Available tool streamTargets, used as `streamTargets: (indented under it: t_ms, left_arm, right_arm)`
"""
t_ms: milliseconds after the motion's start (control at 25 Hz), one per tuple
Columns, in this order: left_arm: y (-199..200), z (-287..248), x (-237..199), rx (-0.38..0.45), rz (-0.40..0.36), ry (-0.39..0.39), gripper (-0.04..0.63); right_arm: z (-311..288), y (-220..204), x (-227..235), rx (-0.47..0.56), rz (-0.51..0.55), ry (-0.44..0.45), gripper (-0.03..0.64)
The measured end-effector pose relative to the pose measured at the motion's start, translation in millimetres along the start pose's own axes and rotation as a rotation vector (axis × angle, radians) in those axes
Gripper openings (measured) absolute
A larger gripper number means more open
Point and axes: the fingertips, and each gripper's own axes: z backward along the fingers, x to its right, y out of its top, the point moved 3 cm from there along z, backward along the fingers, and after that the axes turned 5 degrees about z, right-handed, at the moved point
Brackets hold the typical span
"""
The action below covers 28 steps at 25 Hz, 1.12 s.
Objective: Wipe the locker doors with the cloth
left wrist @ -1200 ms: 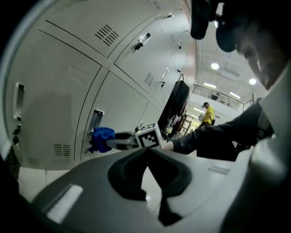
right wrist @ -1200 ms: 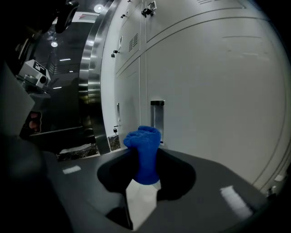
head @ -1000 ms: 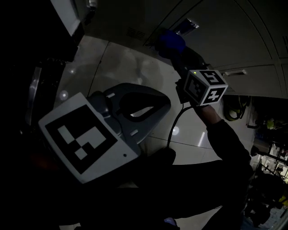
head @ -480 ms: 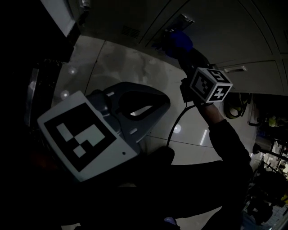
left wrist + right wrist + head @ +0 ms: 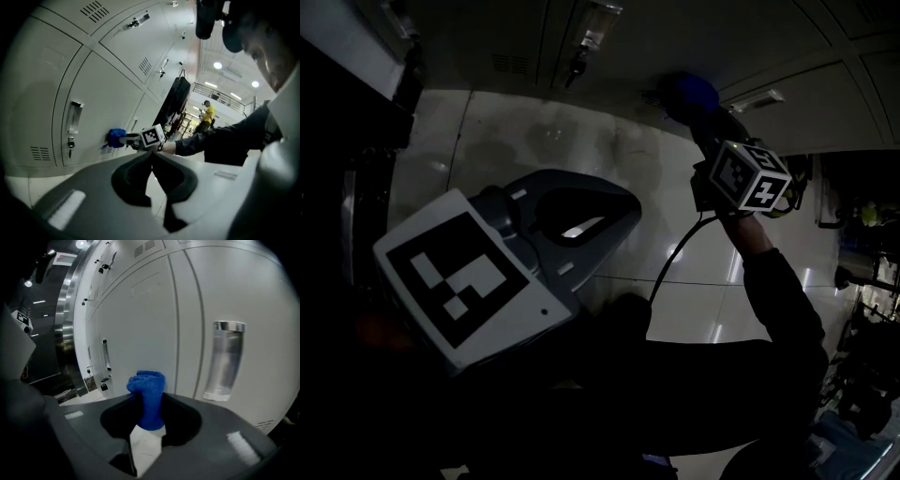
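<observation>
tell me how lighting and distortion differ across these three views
Head view: badly underexposed, the cloth only a dim blue patch, faint sheen on the floor. Left gripper view: bright, fisheye bends the locker doors, ceiling lamps blown out. Right gripper view: evenly lit, cloth sharp between the jaws, corners vignetted black.

Blue cloth [image 5: 149, 392] bunched, upright, at pale grey locker door [image 5: 140, 310].

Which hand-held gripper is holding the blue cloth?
The right hand-held gripper: its jaws clamp the blue cloth; the left hand-held gripper is shut and empty.
</observation>
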Motion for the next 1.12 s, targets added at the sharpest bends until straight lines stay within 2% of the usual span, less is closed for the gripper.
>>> streamTargets:
  t_ms: [280,560,680,1120]
  left_arm:
    - [-1.5,-15.0,7.9,-0.024,-0.015,0.004,-0.003]
    - [-2.3,-10.4,11.0,-0.027,-0.026,0.023,-0.003]
    - [-2.0,-1.2,10.8,-0.017,-0.025,0.034,-0.003]
    - [-8.1,49.8,-0.1,0.037,0.016,0.086,-0.003]
  right_arm:
    - [25.5,-15.9,37.4,-0.005,-0.045,-0.076,0.118]
    - [33.6,-13.2,28.6,0.010,-0.046,-0.083,0.118]
    - [28.7,-5.9,6.9,0.027,-0.025,-0.050,0.118]
    - [-41.6,8.2,-108.7,-0.009,0.054,0.184,0.117]
